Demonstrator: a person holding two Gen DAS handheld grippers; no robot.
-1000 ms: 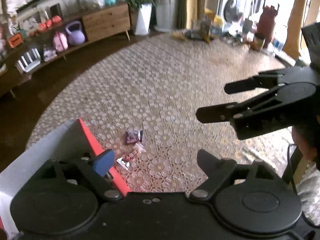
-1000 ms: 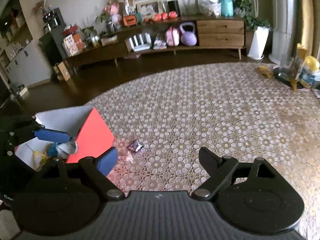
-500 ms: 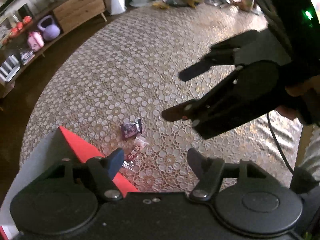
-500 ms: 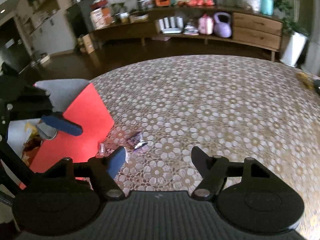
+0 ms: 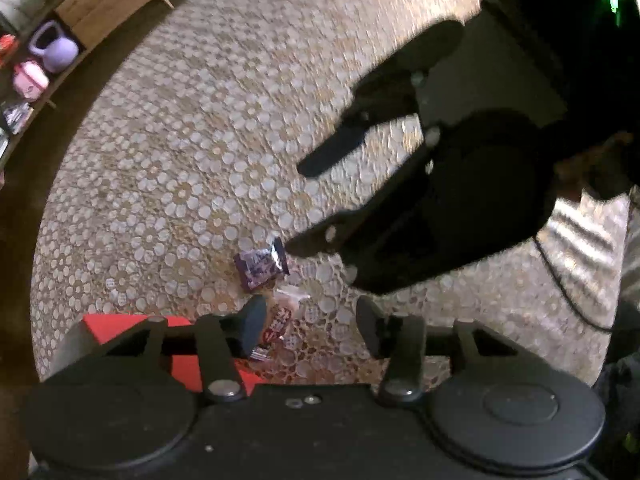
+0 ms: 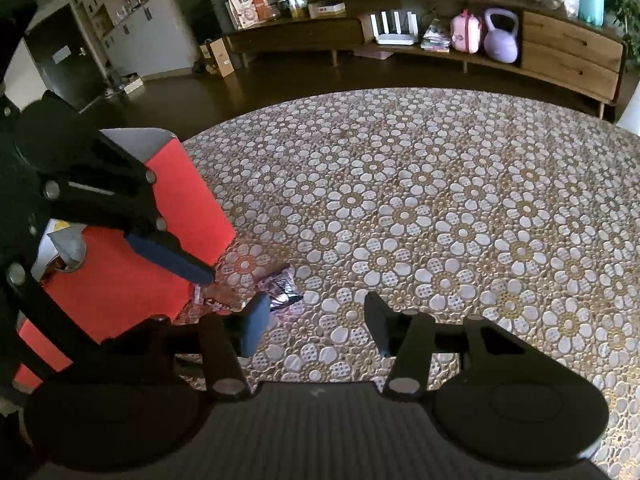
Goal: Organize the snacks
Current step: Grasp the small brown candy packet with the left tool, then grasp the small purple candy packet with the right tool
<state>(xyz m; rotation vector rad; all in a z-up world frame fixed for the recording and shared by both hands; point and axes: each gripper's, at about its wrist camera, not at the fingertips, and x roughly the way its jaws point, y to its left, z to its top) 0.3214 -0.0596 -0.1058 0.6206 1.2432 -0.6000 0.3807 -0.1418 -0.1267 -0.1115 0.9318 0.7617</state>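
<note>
The purple snack packet (image 5: 261,266) lies on the floral tablecloth (image 5: 208,152) just beside the red box (image 6: 120,280), a pinkish wrapper (image 5: 280,316) nearer the box, and the right gripper (image 6: 314,322) hovers over the packet, wide apart and empty. It looks like the reach before a pick: lower, straddle, close. The left gripper (image 5: 310,320), spread and empty too, views the right one's fingertip (image 5: 296,245) touching or nearly touching the packet; only the right view shows the box's inside.
</note>
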